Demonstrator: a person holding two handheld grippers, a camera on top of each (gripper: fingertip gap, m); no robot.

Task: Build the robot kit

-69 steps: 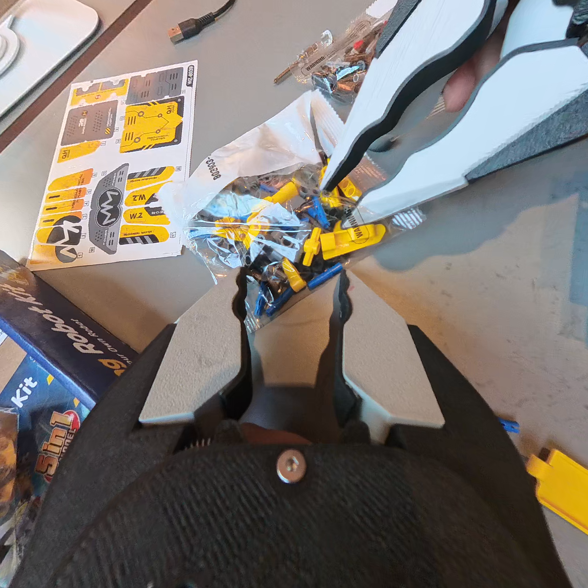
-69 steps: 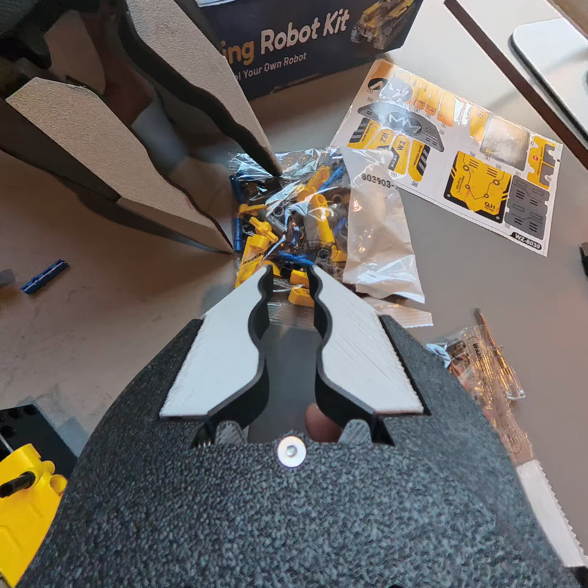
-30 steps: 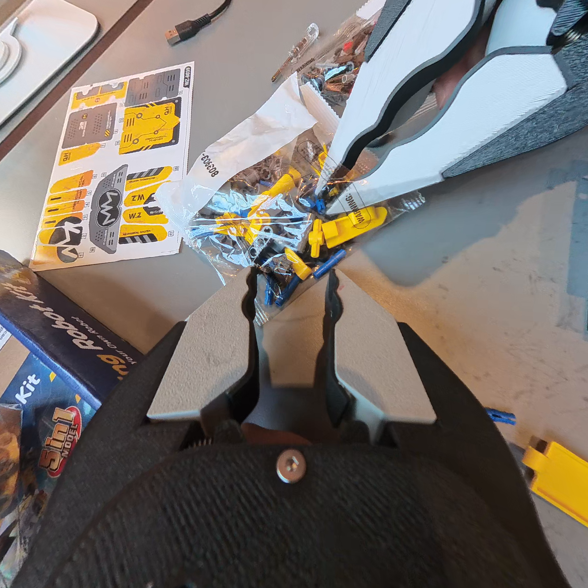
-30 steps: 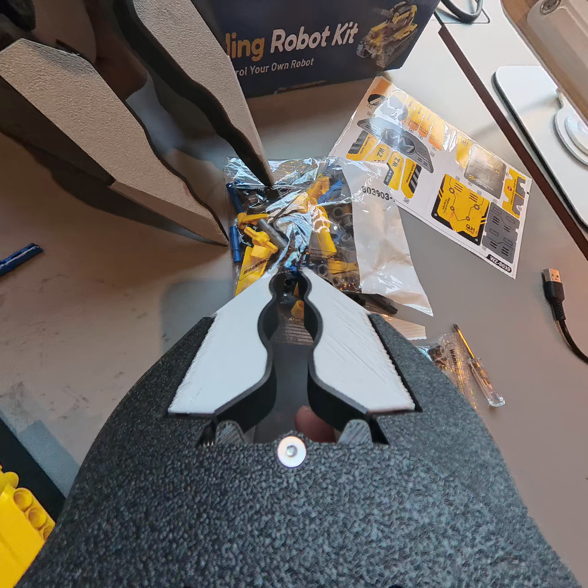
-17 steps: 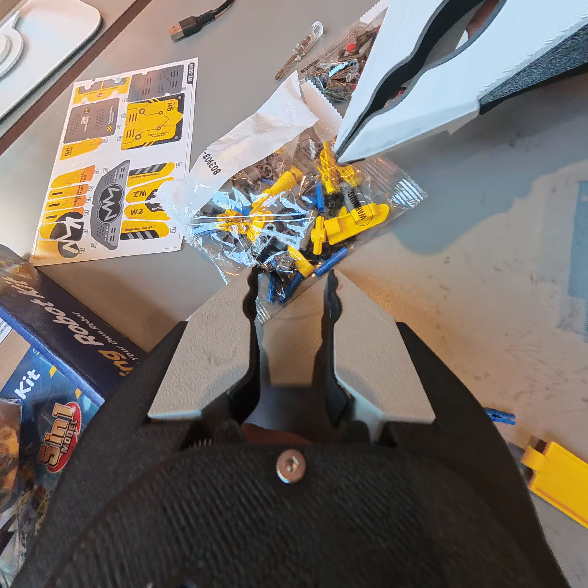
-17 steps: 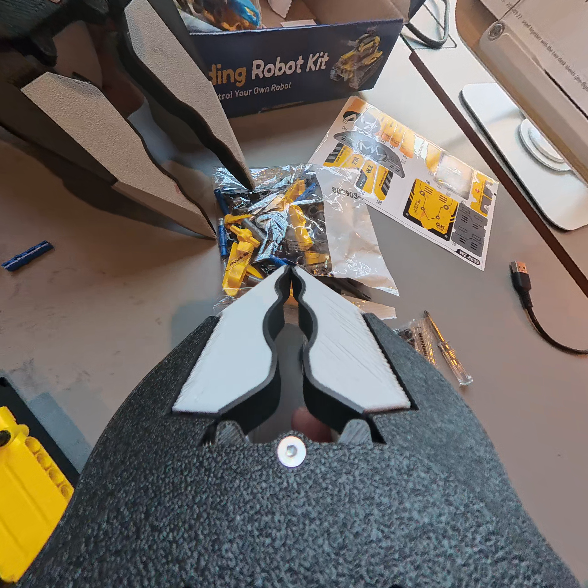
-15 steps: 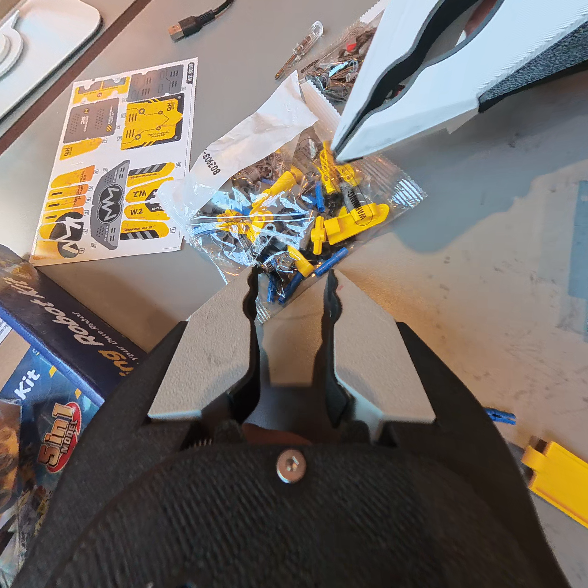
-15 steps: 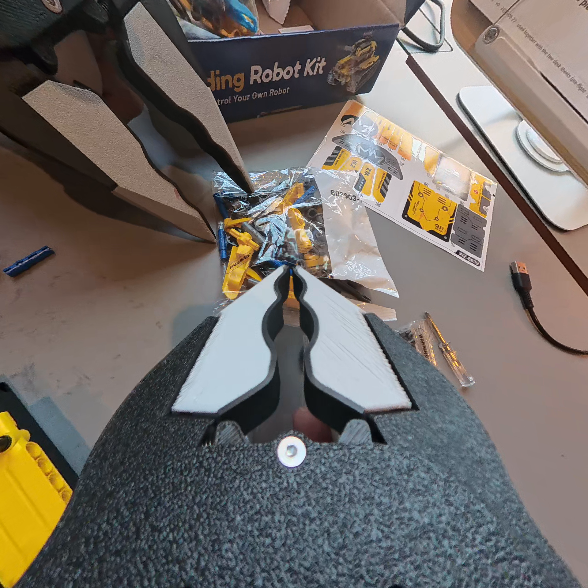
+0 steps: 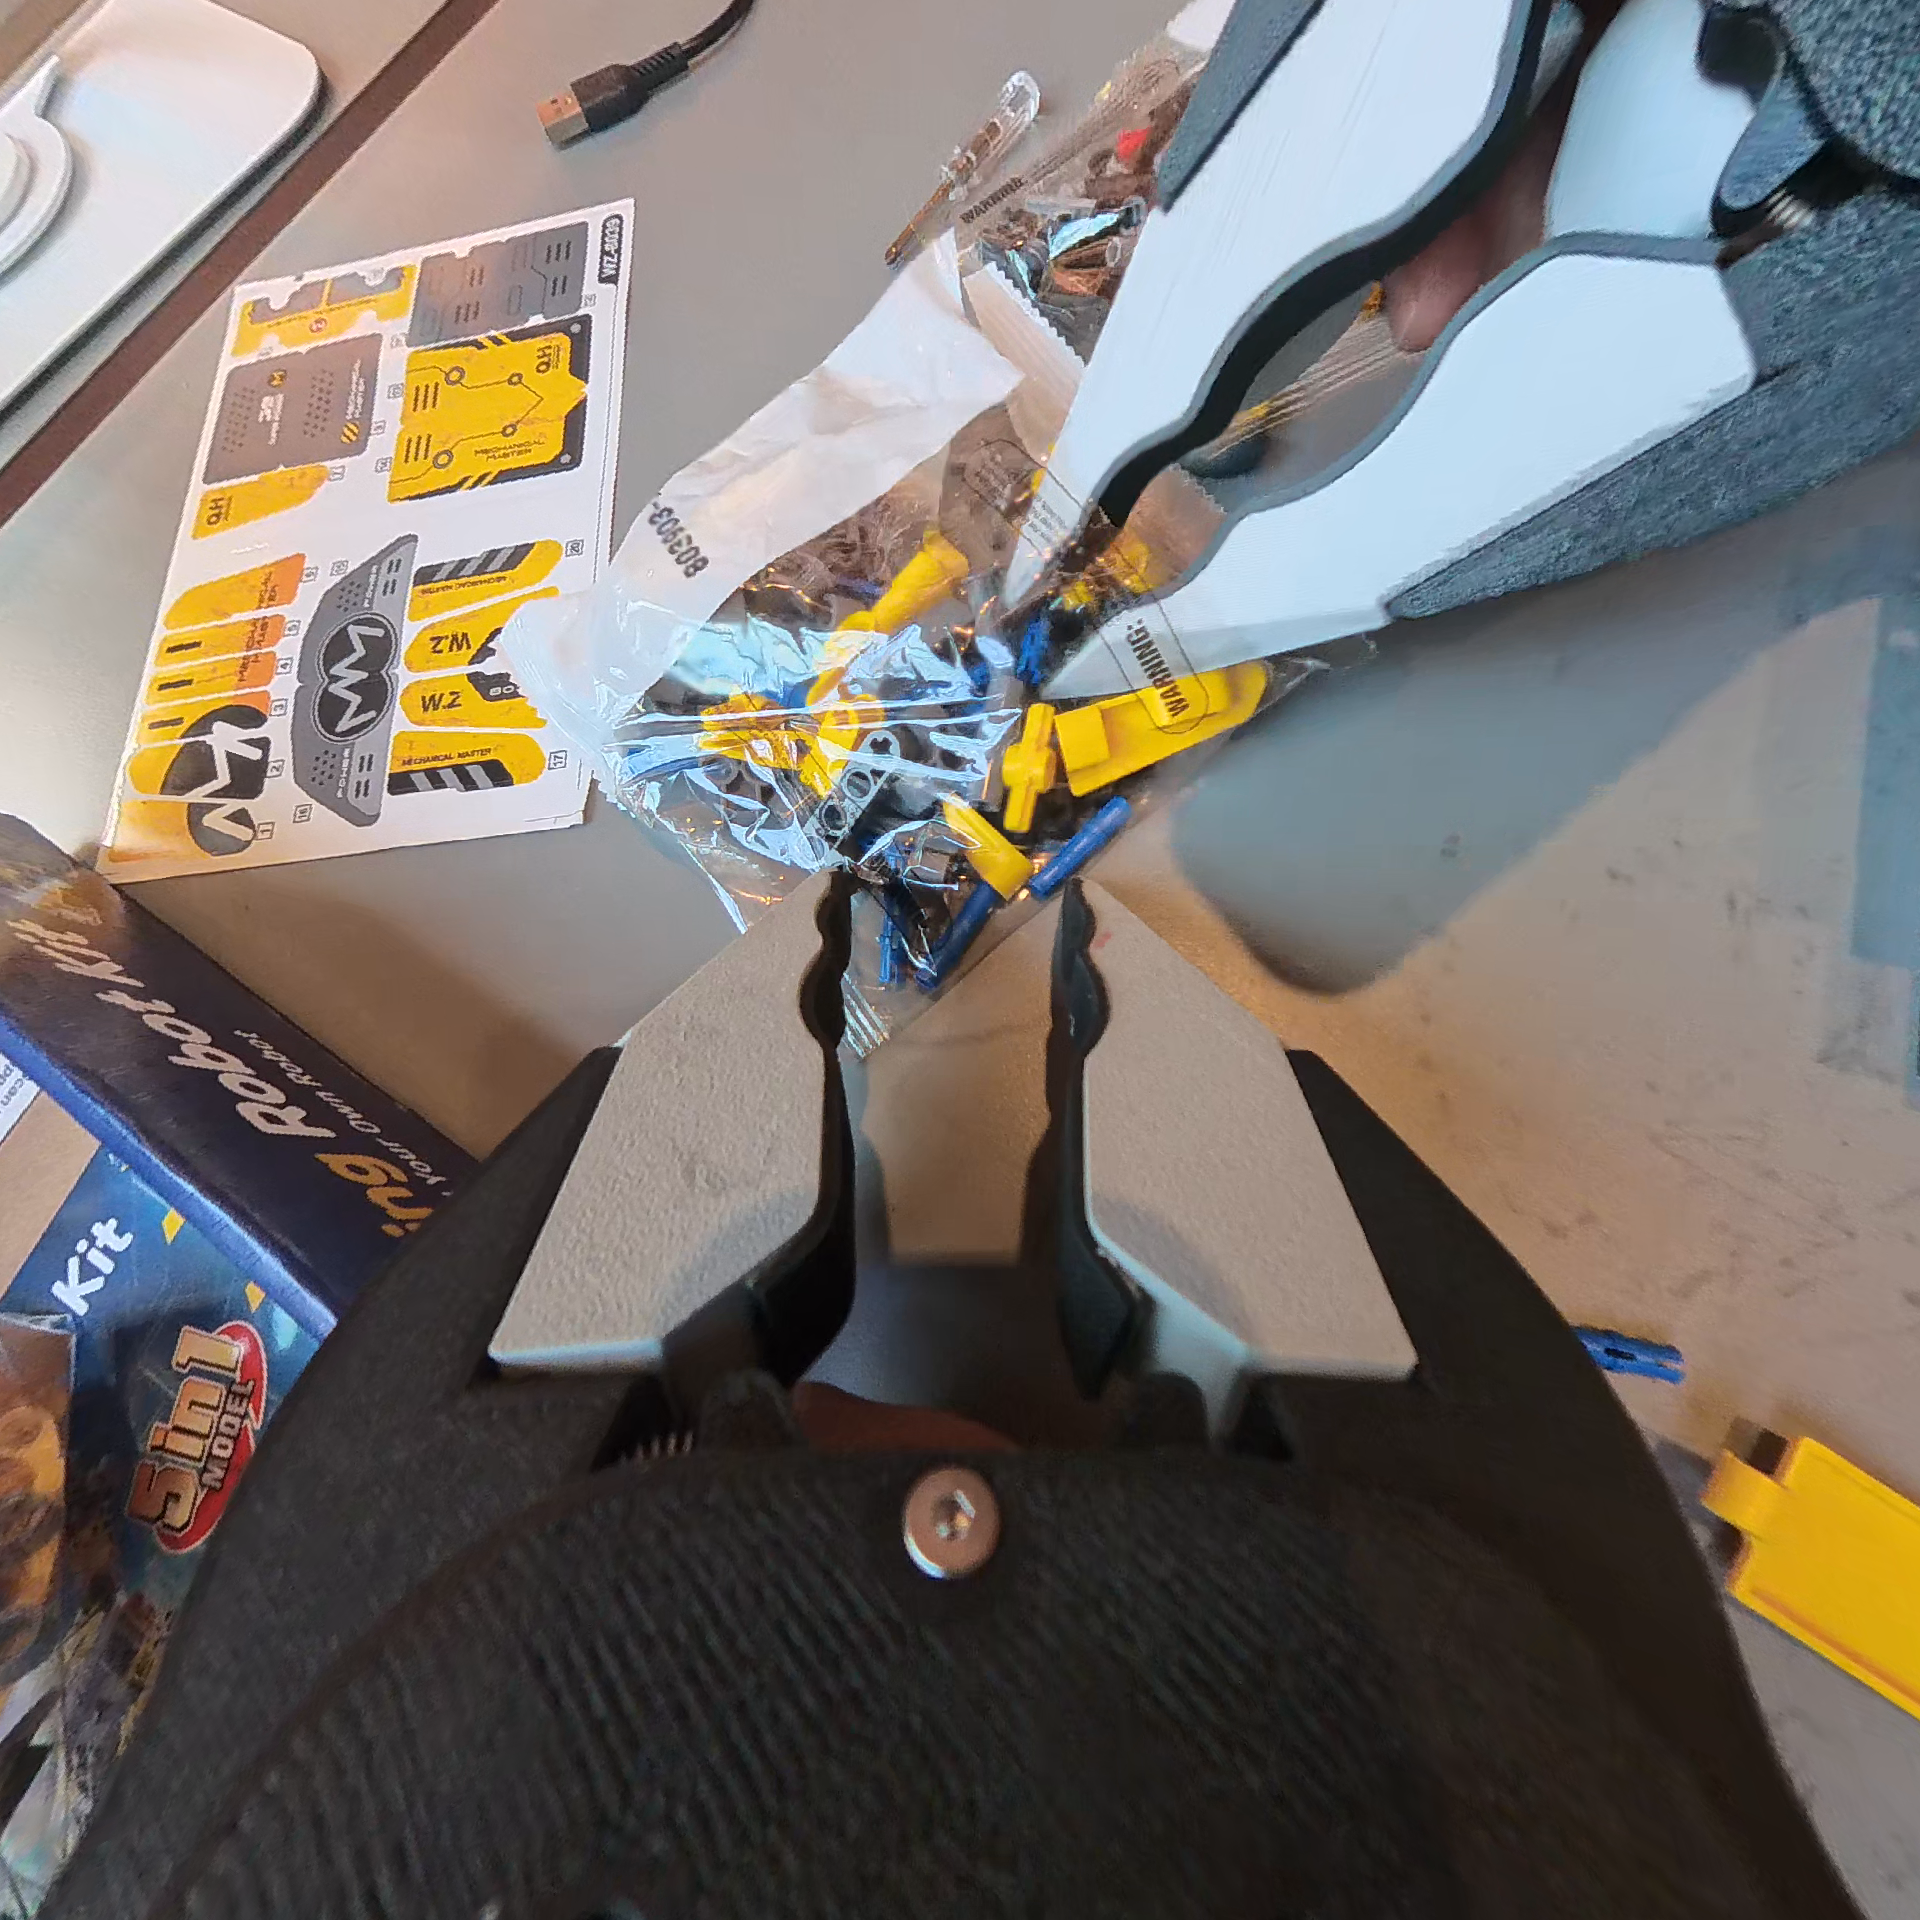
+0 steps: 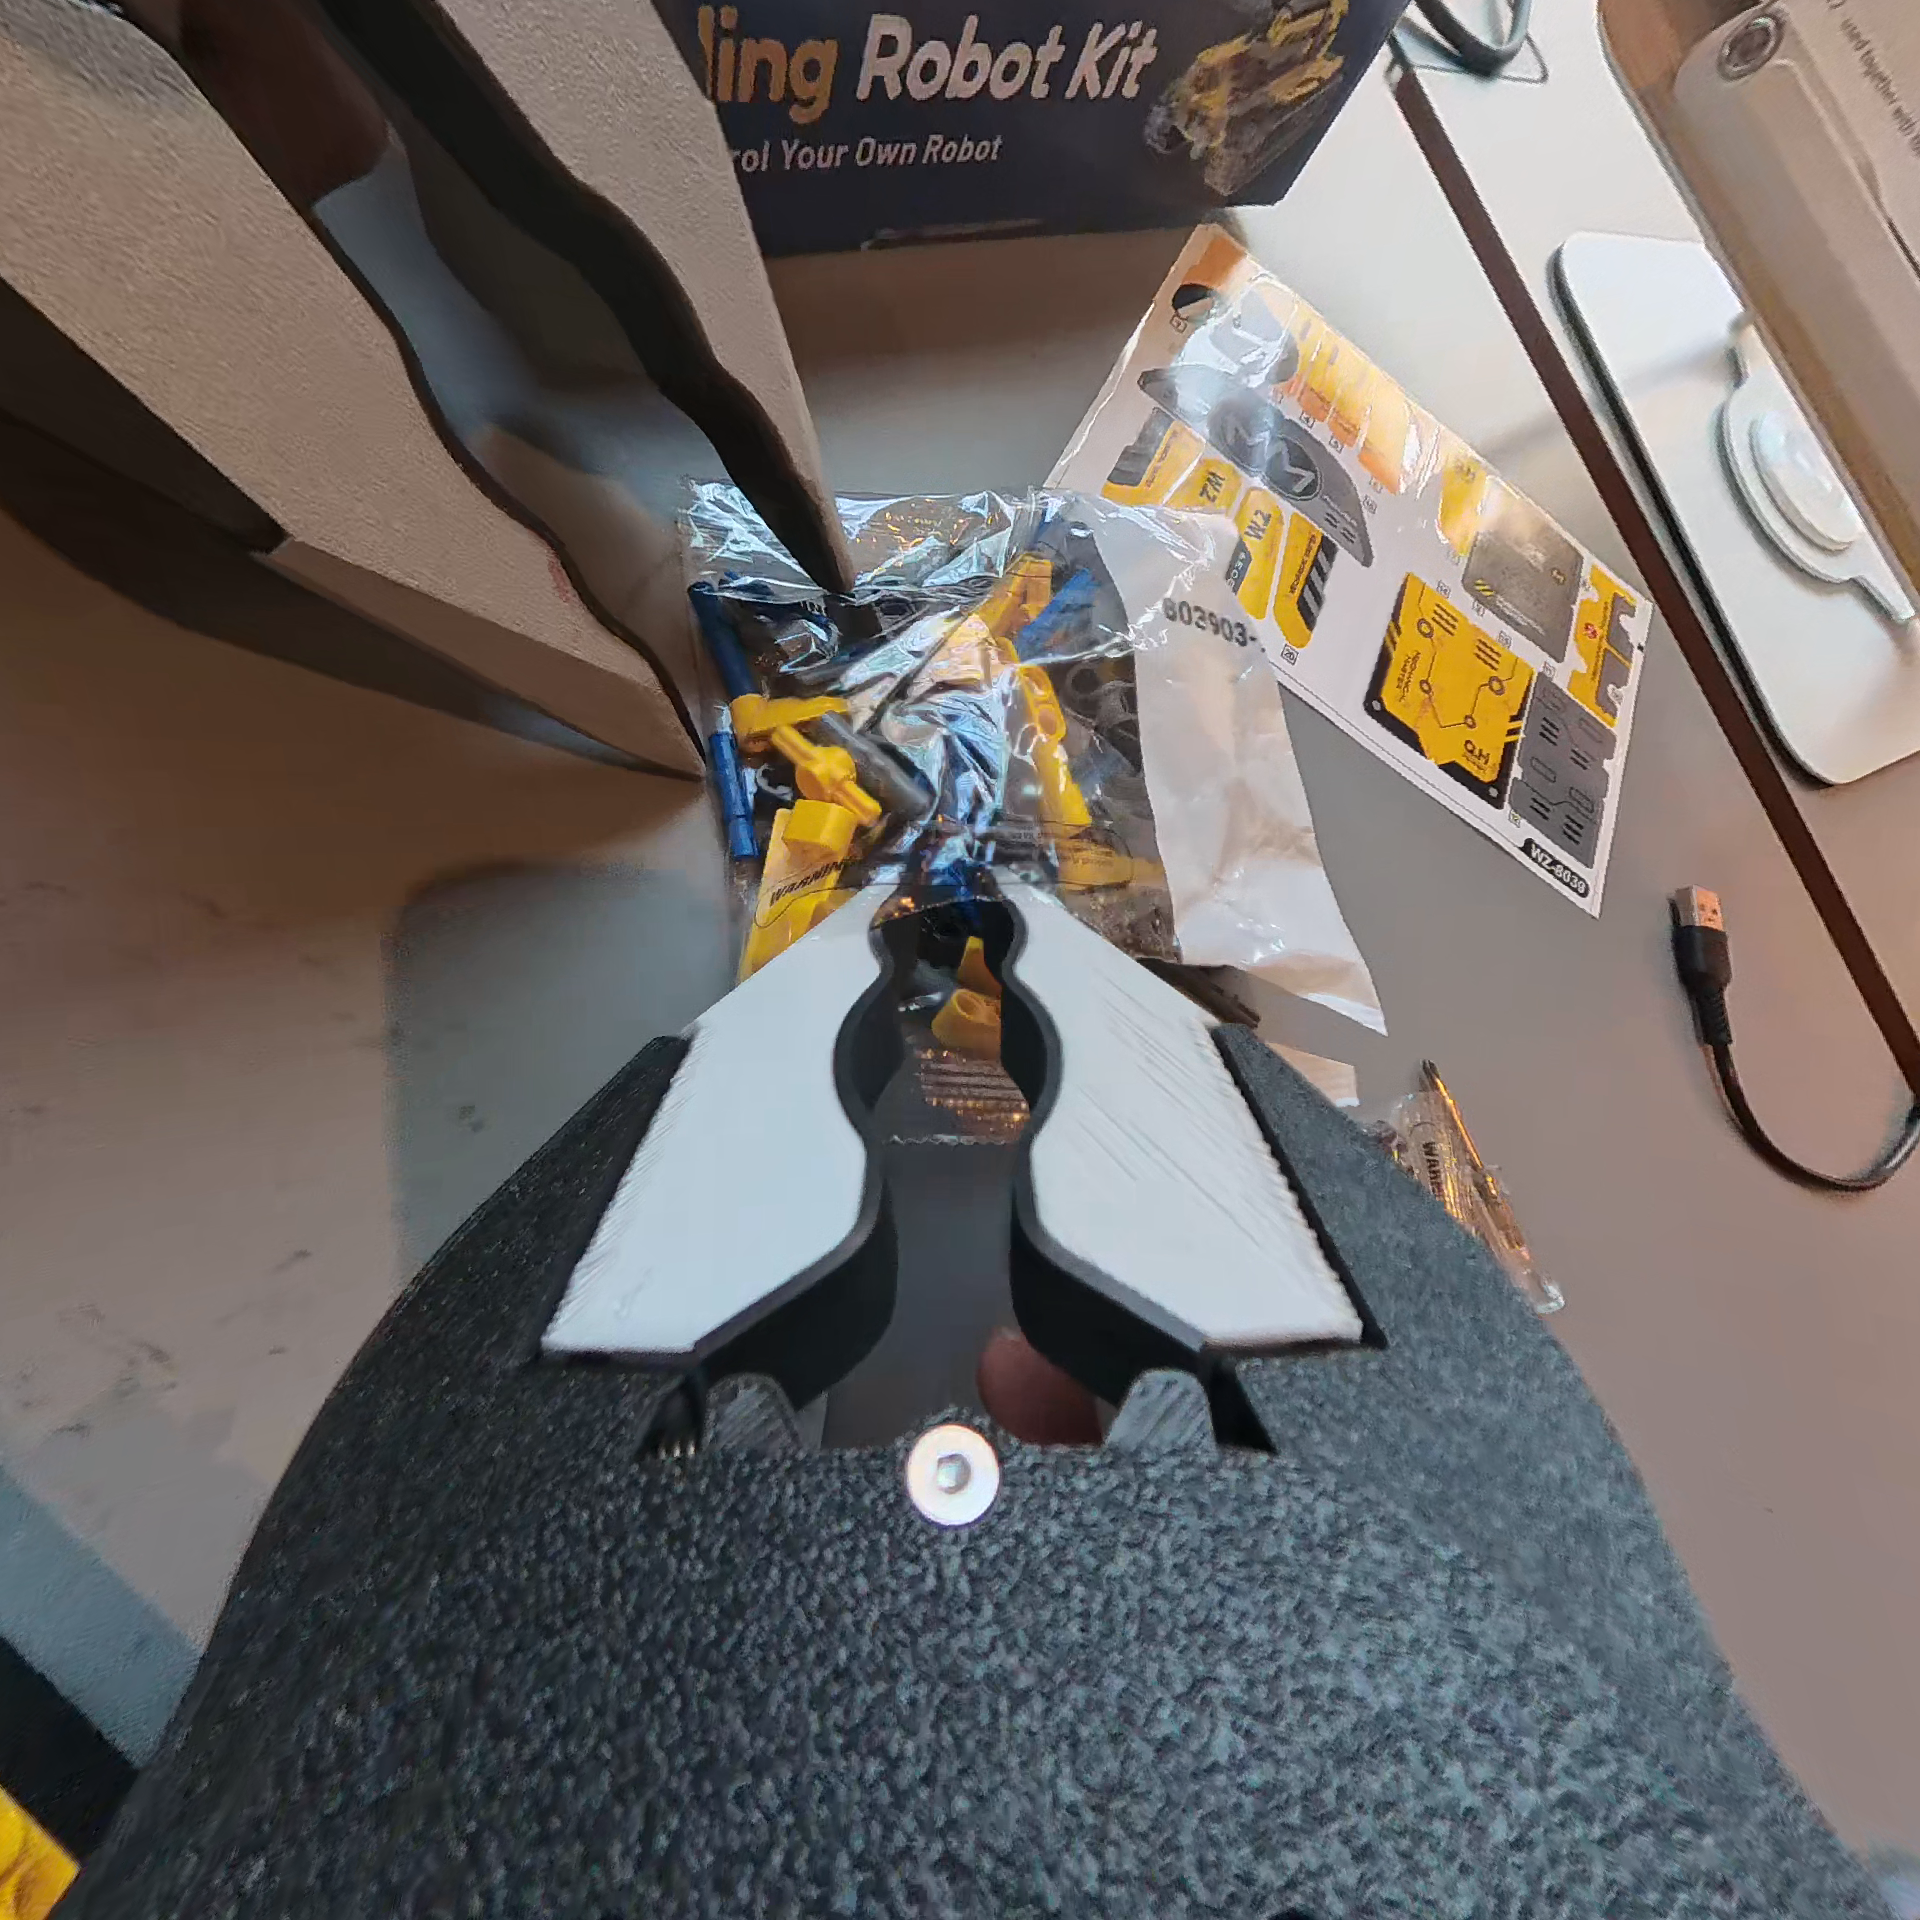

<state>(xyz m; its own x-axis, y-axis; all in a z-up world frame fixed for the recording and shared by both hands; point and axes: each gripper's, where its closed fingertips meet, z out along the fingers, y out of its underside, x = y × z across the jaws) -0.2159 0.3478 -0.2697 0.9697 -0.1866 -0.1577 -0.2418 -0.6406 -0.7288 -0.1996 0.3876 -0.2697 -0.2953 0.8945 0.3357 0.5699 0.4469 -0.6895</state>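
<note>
crinkled clear bag (image 9: 852, 727) of yellow, blue, grey pieces

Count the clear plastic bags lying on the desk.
2. The big bag of yellow and blue parts lies beside the sticker sheet; the small bag with a screwdriver lies beyond it, partly behind the right gripper. Others may be hidden.

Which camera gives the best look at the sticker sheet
The left wrist view: the whole sticker sheet lies flat and uncovered, beside the clear parts bag. In the right wrist view the bag's plastic covers the sheet's near corner and glare washes out part of it.
</note>
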